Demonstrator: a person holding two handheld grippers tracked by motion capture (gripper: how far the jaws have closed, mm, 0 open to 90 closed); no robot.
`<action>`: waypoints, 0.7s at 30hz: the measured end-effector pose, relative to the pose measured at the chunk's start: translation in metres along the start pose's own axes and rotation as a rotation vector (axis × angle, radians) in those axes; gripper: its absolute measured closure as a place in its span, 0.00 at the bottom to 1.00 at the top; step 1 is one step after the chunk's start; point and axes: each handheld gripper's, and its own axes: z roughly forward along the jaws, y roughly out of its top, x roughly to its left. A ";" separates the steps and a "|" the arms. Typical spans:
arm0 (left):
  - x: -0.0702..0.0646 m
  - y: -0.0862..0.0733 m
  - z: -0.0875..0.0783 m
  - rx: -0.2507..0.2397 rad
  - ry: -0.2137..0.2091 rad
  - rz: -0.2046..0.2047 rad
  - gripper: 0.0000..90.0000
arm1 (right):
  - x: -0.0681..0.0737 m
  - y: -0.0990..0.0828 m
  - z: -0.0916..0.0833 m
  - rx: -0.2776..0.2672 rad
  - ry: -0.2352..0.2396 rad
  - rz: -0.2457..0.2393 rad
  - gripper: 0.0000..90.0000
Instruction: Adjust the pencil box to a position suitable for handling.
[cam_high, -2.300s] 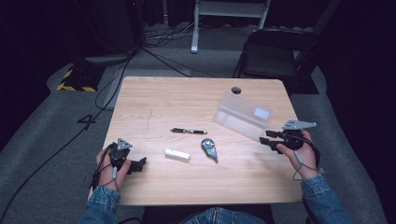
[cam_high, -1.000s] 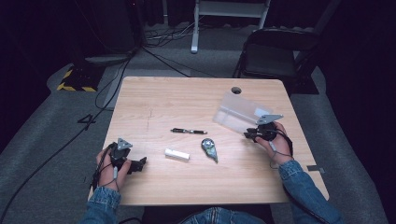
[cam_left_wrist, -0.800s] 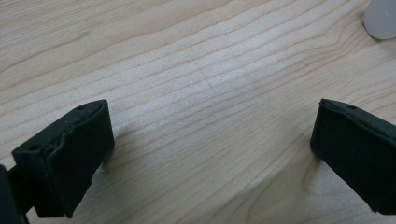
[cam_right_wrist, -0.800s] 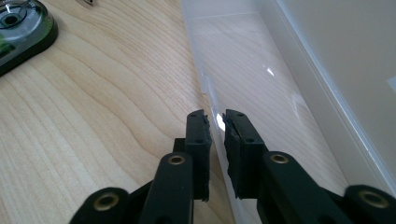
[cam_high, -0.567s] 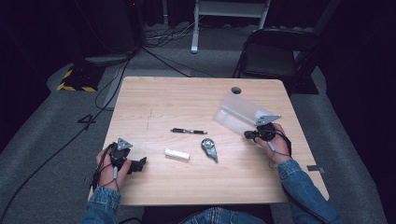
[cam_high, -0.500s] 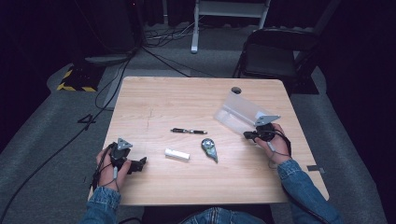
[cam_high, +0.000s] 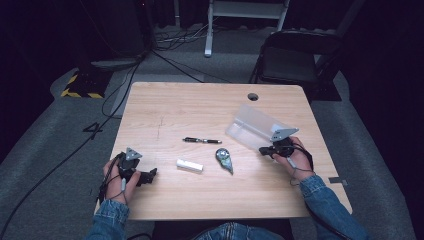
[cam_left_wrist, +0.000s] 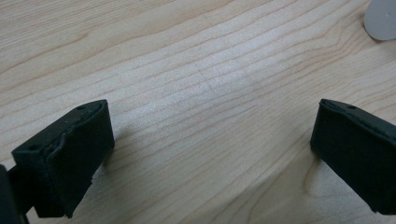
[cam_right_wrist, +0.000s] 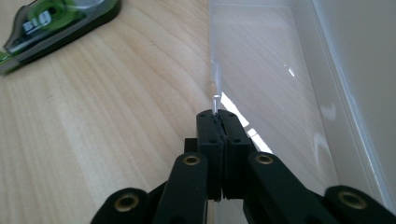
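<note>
From the high view, the right gripper (cam_high: 266, 149) has its fingers clamped on the near edge of the clear plastic box (cam_high: 252, 127), probably light, stiff and slippery. The left gripper (cam_left_wrist: 205, 154) fingers stand apart over bare surface (cam_left_wrist: 187, 70). In the right gripper view, the box's thin transparent wall (cam_right_wrist: 215, 84) is pinched between the fingers, the best hold, with a correction tape dispenser (cam_right_wrist: 56, 23) beyond, left.

High view overhead, tongs views close, sharing table (cam_high: 210, 105)

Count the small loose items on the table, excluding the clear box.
3: pen at centre, white eraser nearer the person, tape dispenser to its right. None appear hidden.
</note>
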 end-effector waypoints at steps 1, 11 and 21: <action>0.000 0.000 0.000 -0.002 0.000 0.000 0.00 | 0.001 0.000 0.000 0.003 0.003 -0.010 0.99; 0.000 0.003 0.003 -0.005 -0.003 0.003 0.00 | 0.019 0.000 -0.005 0.036 0.049 -0.069 0.99; 0.000 0.004 0.004 -0.004 -0.007 0.004 0.00 | 0.028 -0.004 -0.010 0.047 0.078 -0.095 0.99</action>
